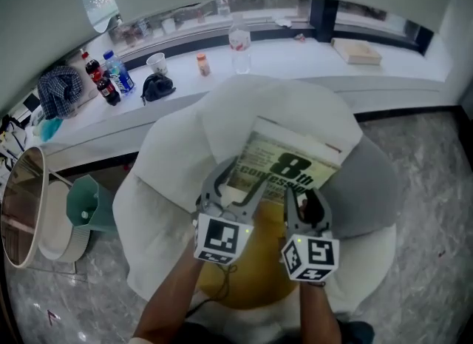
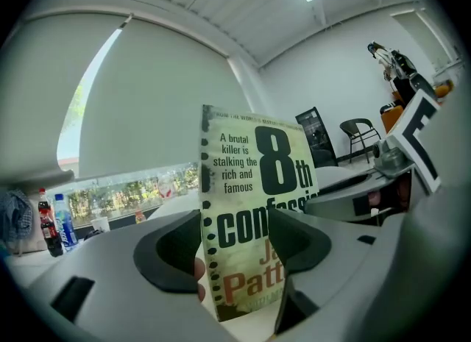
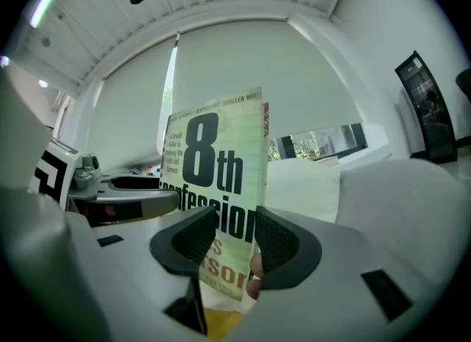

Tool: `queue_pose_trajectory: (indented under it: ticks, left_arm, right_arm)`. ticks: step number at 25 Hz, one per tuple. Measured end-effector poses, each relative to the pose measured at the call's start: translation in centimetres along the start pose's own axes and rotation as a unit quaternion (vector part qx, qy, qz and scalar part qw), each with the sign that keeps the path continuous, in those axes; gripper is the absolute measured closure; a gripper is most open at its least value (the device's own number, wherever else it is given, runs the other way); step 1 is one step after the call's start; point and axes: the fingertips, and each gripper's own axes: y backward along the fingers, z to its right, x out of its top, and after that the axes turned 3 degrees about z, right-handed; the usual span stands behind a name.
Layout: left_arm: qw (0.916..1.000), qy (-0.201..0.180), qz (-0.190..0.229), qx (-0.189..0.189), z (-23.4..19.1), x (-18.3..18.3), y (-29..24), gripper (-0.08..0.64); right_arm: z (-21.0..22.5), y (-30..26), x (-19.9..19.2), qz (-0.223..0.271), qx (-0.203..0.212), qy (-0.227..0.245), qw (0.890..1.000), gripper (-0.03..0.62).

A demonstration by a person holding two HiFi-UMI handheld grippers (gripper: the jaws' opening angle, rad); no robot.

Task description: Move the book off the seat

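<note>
The book (image 1: 292,163), a pale green paperback with black lettering, leans upright against the back of the white seat (image 1: 166,161), above a yellow cushion (image 1: 255,265). My left gripper (image 1: 244,175) stands open at the book's lower left corner, its jaws wide apart. In the left gripper view the book (image 2: 250,186) rises between the jaws of the left gripper (image 2: 235,248). My right gripper (image 1: 304,196) is shut on the book's lower right edge. The right gripper view has the book (image 3: 217,164) pinched between the narrow pads of the right gripper (image 3: 234,241).
A grey cushion (image 1: 363,187) lies on the seat's right side. Behind the seat a white ledge (image 1: 295,61) carries a water bottle (image 1: 239,39), cola bottles (image 1: 106,78), a cup (image 1: 157,63) and a flat box (image 1: 356,51). A green bin (image 1: 85,206) and a round mirror (image 1: 22,209) stand at left.
</note>
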Motion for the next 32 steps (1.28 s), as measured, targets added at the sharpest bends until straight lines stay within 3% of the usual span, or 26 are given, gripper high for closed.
queue_pose_trajectory:
  ticks: [4,8,11,23,28,32]
  left_arm:
    - [0.9997,0.017,0.012,0.010,-1.1,5.1,1.5,0.267]
    - [0.9994,0.023,0.021,0.013,-3.1,12.5,3.0,0.268]
    - [0.9991,0.012,0.036,0.016,-4.8,19.0,4.5,0.270]
    - [0.9951,0.036,0.082,0.042,-10.5,47.7,9.9,0.273]
    - [0.9937,0.037,0.090,0.055,-10.2,57.7,11.7,0.275]
    - [0.9923,0.061,0.092,0.056,-8.3,62.5,13.3,0.278]
  right_arm:
    - [-1.2,1.2,6.0,0.004,0.006,0.015,1.000,0.419]
    - [-2.8,2.3,13.8,0.006,0.011,0.028,1.000,0.419]
    - [-4.3,3.4,20.4,0.014,0.014,0.036,0.999,0.419]
    - [-9.3,9.1,49.2,0.042,0.020,0.062,0.997,0.419]
    - [-9.4,12.9,59.1,0.044,0.018,0.071,0.996,0.419]
    - [-8.9,16.4,63.4,0.039,0.009,0.071,0.997,0.419]
